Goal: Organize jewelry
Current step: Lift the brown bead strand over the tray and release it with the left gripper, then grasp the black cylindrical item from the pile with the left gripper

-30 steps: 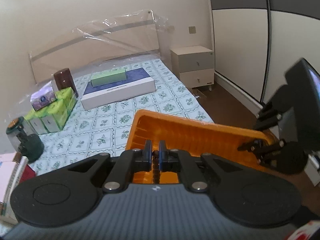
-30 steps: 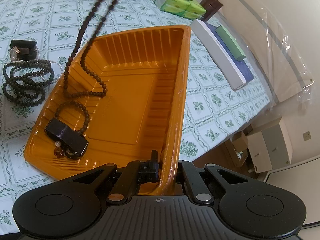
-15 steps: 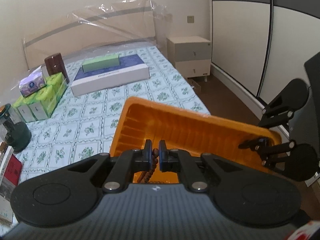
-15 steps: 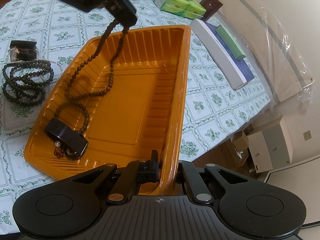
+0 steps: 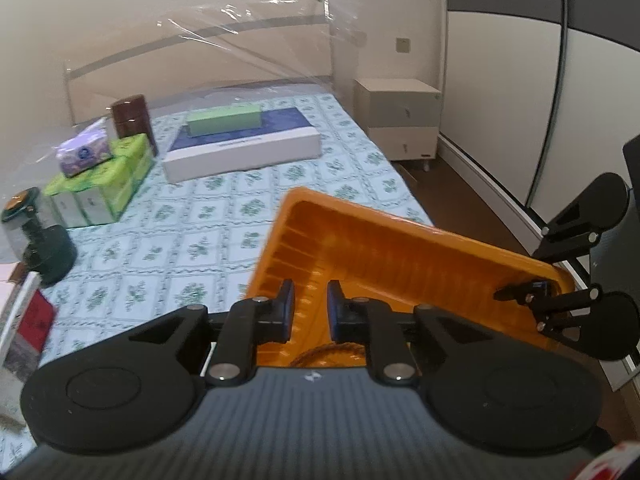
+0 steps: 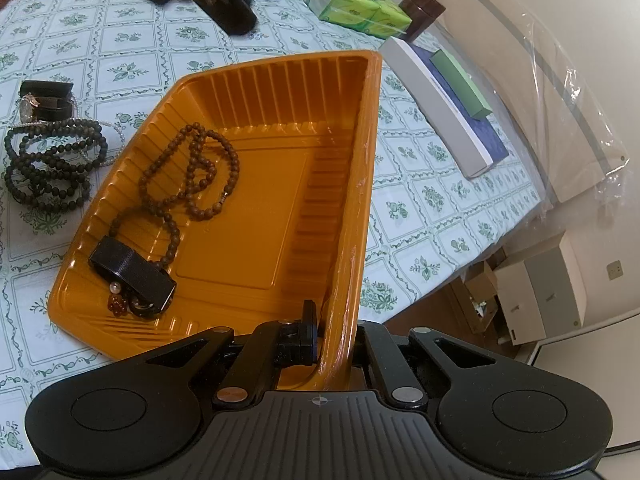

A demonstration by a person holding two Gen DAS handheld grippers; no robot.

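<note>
An orange tray [image 6: 280, 208] lies on the patterned bedspread. My right gripper [image 6: 334, 336] is shut on the tray's near rim; in the left wrist view my right gripper [image 5: 516, 291] shows at the orange tray's [image 5: 400, 248] right corner. A brown bead necklace [image 6: 192, 176] lies coiled in the tray, next to a black band [image 6: 132, 274] and an amber bead [image 6: 116, 304]. My left gripper [image 5: 311, 308] hovers over the tray, its jaws opening with nothing between them. A loop of the brown bead necklace [image 5: 332, 350] shows below it. A dark bead necklace [image 6: 52, 164] and a watch [image 6: 44, 100] lie on the bed left of the tray.
A flat white and blue box [image 5: 240, 148] with a green box [image 5: 224, 120] on it lies farther up the bed. Green tissue packs [image 5: 104, 188], a brown jar [image 5: 130, 116] and a dark green object [image 5: 44, 248] stand at the left. A nightstand [image 5: 400, 120] stands beside the bed's right edge.
My left gripper held the brown bead necklace hanging over the tray; it has opened and the necklace now lies coiled inside. My right gripper has kept its hold on the rim.
</note>
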